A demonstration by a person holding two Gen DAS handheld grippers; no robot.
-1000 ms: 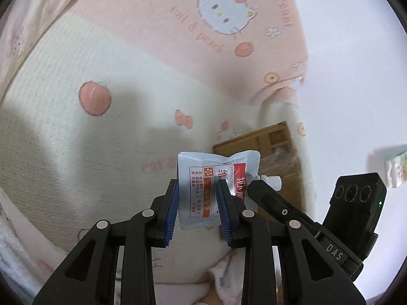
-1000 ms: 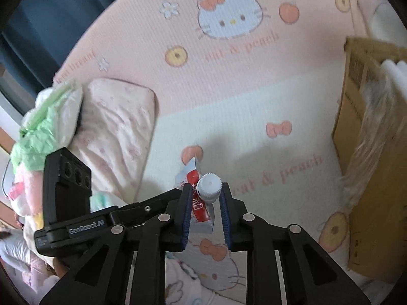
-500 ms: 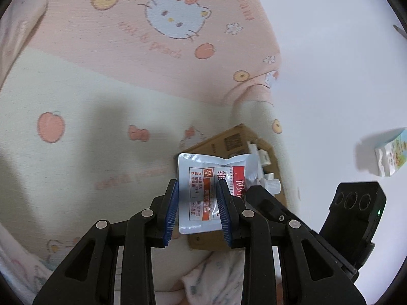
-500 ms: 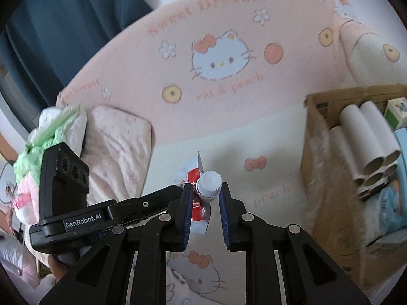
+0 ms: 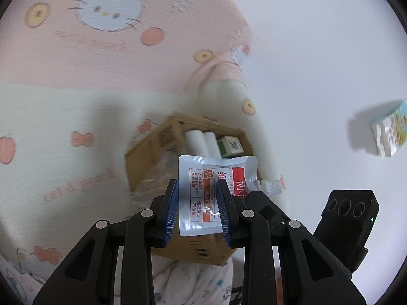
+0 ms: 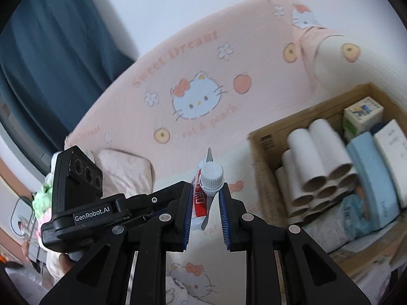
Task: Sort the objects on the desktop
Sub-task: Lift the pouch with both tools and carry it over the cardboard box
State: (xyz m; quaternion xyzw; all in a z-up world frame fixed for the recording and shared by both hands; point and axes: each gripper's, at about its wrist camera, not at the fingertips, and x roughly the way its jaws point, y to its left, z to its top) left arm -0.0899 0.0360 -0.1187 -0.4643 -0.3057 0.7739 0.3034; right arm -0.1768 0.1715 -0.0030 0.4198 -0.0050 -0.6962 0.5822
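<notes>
A silver spout pouch [image 5: 203,193] with red and orange print is held in the air between both grippers. My left gripper [image 5: 198,193] is shut on the pouch's flat body. My right gripper [image 6: 205,190] is shut on its white screw cap [image 6: 211,176], seen edge-on in the right wrist view. A brown cardboard box [image 6: 264,137] lies to the right of and below the pouch; it holds white paper tubes [image 6: 313,167], a small printed carton [image 6: 362,113] and blue and white packs [image 6: 374,178]. In the left wrist view the box [image 5: 152,150] lies just behind the pouch.
A pink and cream Hello Kitty blanket [image 6: 193,96] covers the bed. A pink pillow [image 6: 124,170] lies at the left, a dark blue curtain [image 6: 51,58] behind. A small printed carton [image 5: 390,132] sticks to the white wall at right.
Both grippers have carried the pouch up and toward the cardboard box; the open top of the box and its contents have come into full view.
</notes>
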